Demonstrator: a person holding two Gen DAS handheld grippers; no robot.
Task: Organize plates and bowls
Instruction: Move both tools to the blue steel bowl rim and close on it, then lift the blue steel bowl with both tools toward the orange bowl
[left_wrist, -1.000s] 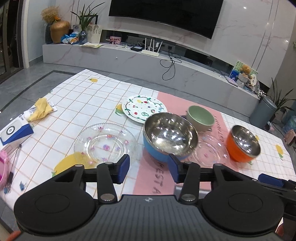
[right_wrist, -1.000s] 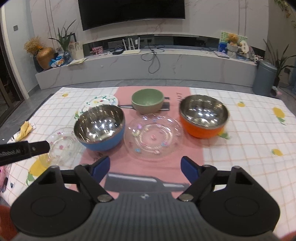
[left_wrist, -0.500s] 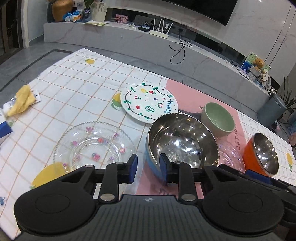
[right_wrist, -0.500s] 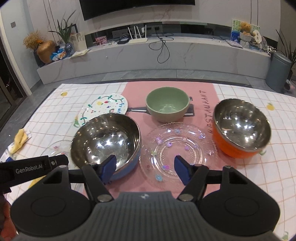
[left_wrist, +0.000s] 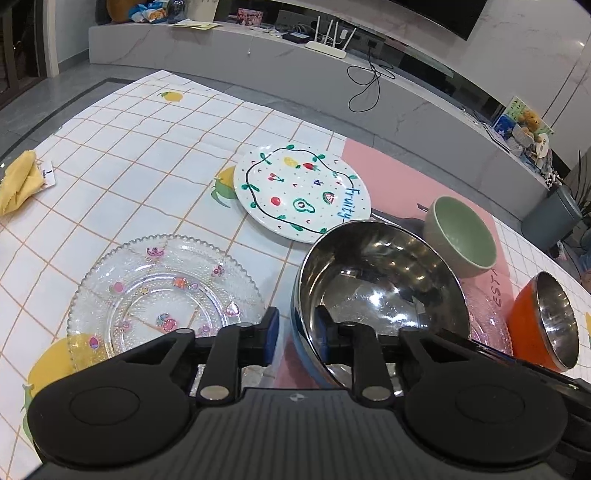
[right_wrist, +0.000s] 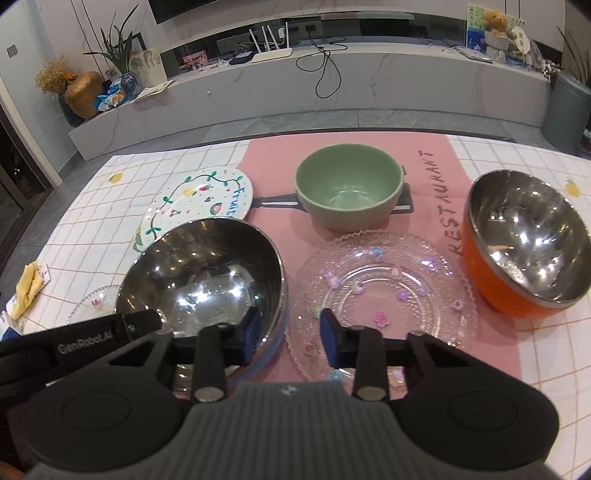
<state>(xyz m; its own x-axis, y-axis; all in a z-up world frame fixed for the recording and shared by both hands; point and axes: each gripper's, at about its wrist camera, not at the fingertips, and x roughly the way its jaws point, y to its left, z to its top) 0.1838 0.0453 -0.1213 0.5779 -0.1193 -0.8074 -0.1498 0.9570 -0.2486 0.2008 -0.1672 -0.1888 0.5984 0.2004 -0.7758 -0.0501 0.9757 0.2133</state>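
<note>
Here the blue steel bowl (left_wrist: 376, 291) sits lower centre in both views. Left tool (left_wrist: 293, 336) and right tool (right_wrist: 288, 334) have just been closing, each straddling its rim, gaps visible. Only the right view shows the second glass plate (right_wrist: 384, 299) whole.

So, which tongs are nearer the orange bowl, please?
Right. Both tongs, just closing, straddle the rim of the blue bowl: the right tongs on the side facing the orange bowl, the left tongs on the far side.
</note>
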